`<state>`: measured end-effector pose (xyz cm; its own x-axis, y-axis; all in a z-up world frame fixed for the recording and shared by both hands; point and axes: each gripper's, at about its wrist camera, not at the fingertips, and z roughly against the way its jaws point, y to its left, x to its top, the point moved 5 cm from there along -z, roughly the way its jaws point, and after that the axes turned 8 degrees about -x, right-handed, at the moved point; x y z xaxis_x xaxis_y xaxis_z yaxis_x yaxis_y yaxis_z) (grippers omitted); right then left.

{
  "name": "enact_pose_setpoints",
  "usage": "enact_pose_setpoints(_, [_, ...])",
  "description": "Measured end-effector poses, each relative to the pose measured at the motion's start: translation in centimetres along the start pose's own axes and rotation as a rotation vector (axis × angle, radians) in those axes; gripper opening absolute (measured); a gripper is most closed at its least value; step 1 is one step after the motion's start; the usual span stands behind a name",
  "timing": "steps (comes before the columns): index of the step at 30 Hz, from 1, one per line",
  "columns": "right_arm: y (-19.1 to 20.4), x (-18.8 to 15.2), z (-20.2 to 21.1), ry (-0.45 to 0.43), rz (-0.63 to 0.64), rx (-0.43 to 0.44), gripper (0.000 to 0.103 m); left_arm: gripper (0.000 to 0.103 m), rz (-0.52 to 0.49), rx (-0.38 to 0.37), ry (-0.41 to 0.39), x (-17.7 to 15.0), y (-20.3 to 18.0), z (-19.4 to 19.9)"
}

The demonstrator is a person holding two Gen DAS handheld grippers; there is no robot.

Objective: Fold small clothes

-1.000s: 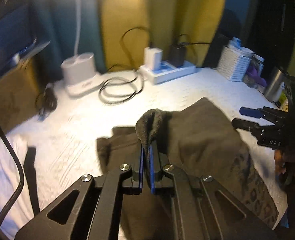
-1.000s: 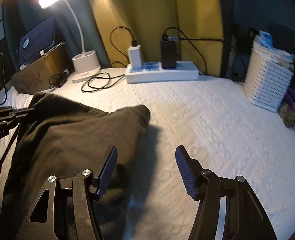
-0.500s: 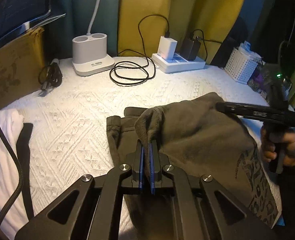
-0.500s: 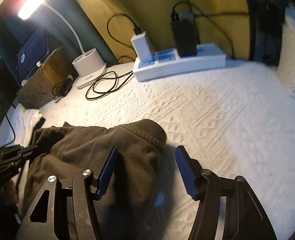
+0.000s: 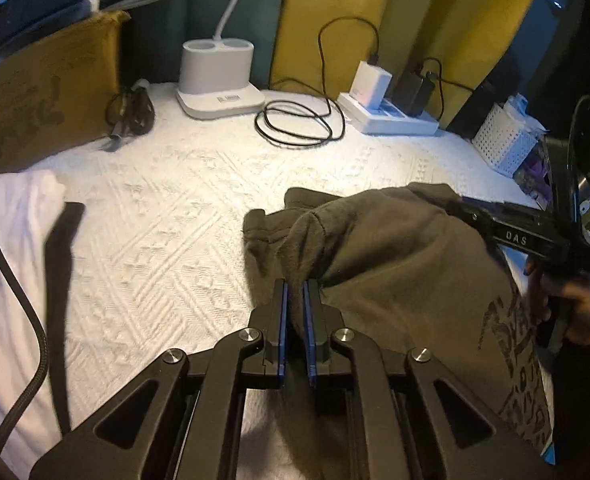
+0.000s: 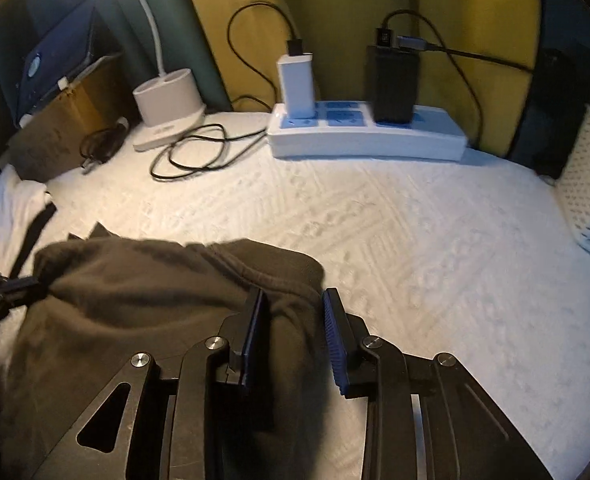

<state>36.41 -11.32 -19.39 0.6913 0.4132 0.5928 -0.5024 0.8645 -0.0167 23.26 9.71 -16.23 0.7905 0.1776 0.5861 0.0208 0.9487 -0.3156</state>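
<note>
Dark garment [image 5: 395, 264] lies bunched on your white bedspread [image 5: 167, 216], toward its near edge. Your left gripper [image 5: 294, 292] pinches a raised fold, its jaws just easing apart. Your right gripper [image 6: 293, 308] straddles the other bunched corner, pads pressing on it.

Bedspread [image 6: 435, 248] free; power strip [image 6: 367, 140] behind.
</note>
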Motion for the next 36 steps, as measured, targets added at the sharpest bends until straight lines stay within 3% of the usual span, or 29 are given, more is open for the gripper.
enact_pose_setpoints(4, [-0.7, -1.1, 1.6, -0.004, -0.009, -0.038, 0.033, 0.010, 0.000, 0.022, -0.026, -0.5, -0.5, 1.5])
enact_pose_setpoints(8, [-1.0, -2.5, 3.7, -0.015, -0.013, -0.068, 0.042, 0.051, 0.017, 0.005, -0.050, -1.5, -1.1, 2.8])
enact_pose_setpoints(10, [-0.9, -3.1, 4.7, -0.023, -0.015, -0.073, 0.063, 0.051, 0.016, -0.022, -0.053, -2.2, -1.8, 3.5])
enact_pose_setpoints(11, [-0.9, -3.6, 5.4, -0.033, -0.014, -0.072, 0.065, 0.051, 0.013, -0.028, -0.055, -2.5, -2.1, 3.8])
enact_pose_setpoints(19, [0.1, -7.8, 8.8, -0.038, -0.010, -0.047, 0.065, 0.051, -0.062, -0.187, 0.018, -6.7, -7.0, 4.5])
enact_pose_setpoints(22, [0.9, -9.5, 9.2, -0.025, -0.002, -0.039, 0.065, 0.043, -0.102, -0.226, 0.057, -8.7, -8.3, 4.3])
enact_pose_setpoints(24, [1.3, -10.5, 9.2, -0.017, 0.003, -0.040, 0.065, 0.014, -0.116, -0.201, 0.080, -9.7, -8.4, 3.8])
enact_pose_setpoints(26, [1.5, -11.5, 8.9, -0.003, 0.011, -0.058, 0.065, 0.007, -0.103, -0.188, 0.085, -10.2, -8.1, 3.4])
enact_pose_setpoints(31, [0.7, -12.9, 9.2, -0.005, 0.024, -0.135, 0.065, 0.005, -0.098, -0.151, 0.059, -10.8, -7.4, 4.1])
enact_pose_setpoints(36, [-0.2, -14.1, 10.6, -0.004, -0.008, -0.148, 0.065, 0.005, -0.093, -0.125, 0.065, -11.5, -6.9, 5.3])
